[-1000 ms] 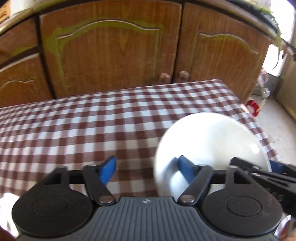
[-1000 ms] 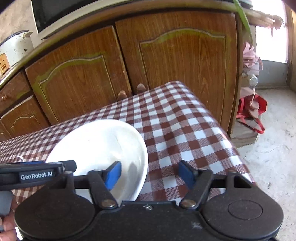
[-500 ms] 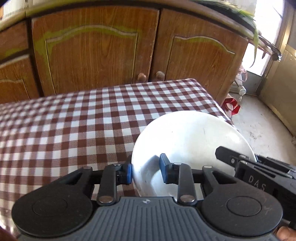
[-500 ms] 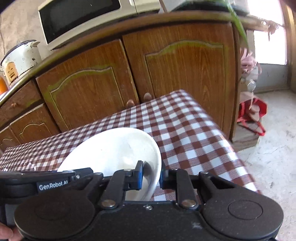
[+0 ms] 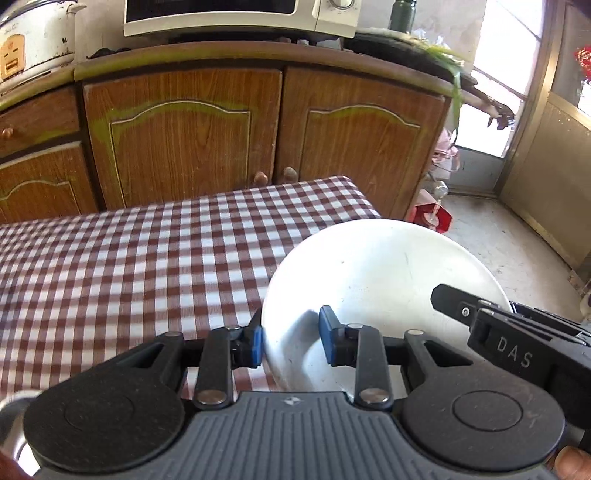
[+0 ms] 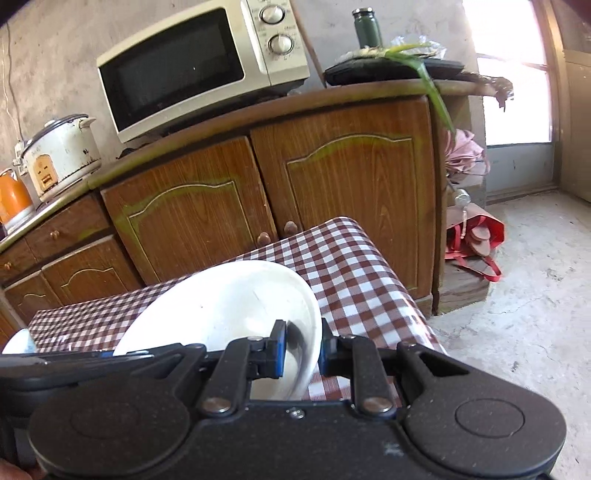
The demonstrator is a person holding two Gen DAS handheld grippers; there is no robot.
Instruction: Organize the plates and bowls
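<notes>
The white bowl is carried by both grippers at once, one on each side of its rim, above the near right part of the table with the red-and-white checked cloth.

Left gripper: jaws clamped on the bowl's left rim. One blue pad sits outside the wall, the other inside the bowl (the rim passes between them).

Right gripper: jaws clamped on the bowl's right rim, one blue pad inside the bowl and one outside. In the left wrist view the right gripper's black body, lettered "DAS", reaches in from the right over the bowl's edge.

Bowl attitude: tilted in both views, interior facing the cameras. Whether its underside touches the cloth cannot be told.

Surroundings:
- Behind the table stands a brown wooden cabinet with two arched doors and round knobs.
- On its counter stand a microwave oven, a white rice cooker and an orange kettle (partly cut off at the frame edge).
- A dark green flask stands further right on the counter.
- A red bag lies on the concrete floor beside the cabinet.
</notes>
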